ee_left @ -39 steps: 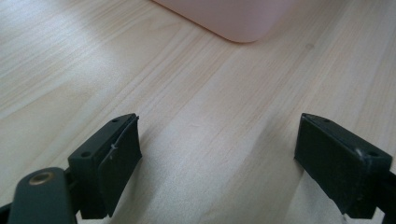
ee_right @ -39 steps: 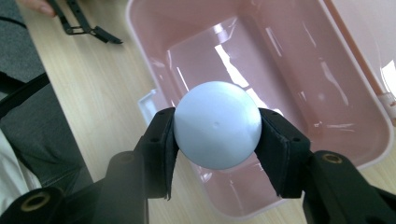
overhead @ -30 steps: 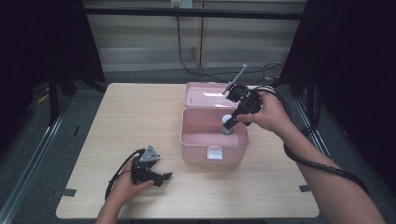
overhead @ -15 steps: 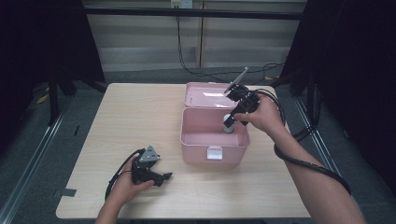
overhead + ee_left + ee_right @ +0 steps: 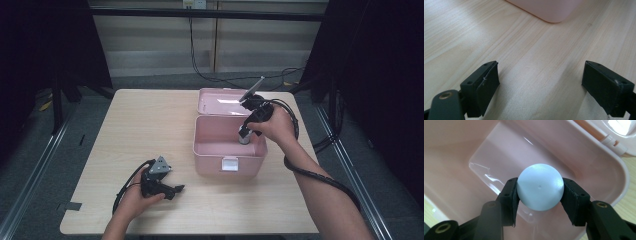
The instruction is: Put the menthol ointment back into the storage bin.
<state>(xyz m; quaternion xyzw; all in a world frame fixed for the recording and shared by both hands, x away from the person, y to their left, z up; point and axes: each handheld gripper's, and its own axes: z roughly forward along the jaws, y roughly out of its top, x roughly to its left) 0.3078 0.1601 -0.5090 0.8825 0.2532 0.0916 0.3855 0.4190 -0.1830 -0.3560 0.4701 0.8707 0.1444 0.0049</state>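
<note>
A pink box stands open on the wooden table, its lid folded back behind it. My right gripper points down into the box at its right side, shut on a pale blue ball. In the right gripper view both pads press the ball's sides above the box's glossy pink floor. My left gripper lies on the table near the front left, held in a hand. Its jaws stand wide apart over bare wood in the left gripper view, with a corner of the pink box ahead.
A white latch hangs on the box's front wall. Cables trail from both grippers across the table. Dark frames and a rail flank the table's left and right sides.
My right gripper has sunk lower into the pink box with the ball still in it. The left gripper has stayed where it was.
</note>
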